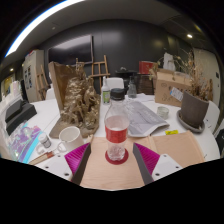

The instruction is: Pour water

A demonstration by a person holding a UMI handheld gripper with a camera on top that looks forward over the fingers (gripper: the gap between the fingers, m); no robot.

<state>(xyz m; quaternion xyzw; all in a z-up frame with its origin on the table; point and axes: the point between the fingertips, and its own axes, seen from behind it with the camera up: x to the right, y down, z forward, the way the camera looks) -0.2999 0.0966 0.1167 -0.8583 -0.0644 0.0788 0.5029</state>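
A clear plastic bottle (117, 124) with a dark cap and a red label stands upright on a round red coaster (117, 156). The coaster lies on a brown cardboard sheet (120, 172) on the white table. My gripper (113, 160) is open, and its magenta pads (78, 158) flank the bottle's base with a clear gap at each side. The bottle rests on its own, untouched by either finger. A white cup (70, 136) stands to the left of the bottle, beyond the left finger.
A carved wooden ornament (76, 100) and a green bottle (105, 93) stand behind the cup. Open papers (146, 116) lie right of the bottle, with a small cup (163, 112) and a dark case (193, 109) further right. Cluttered items line the table's left edge.
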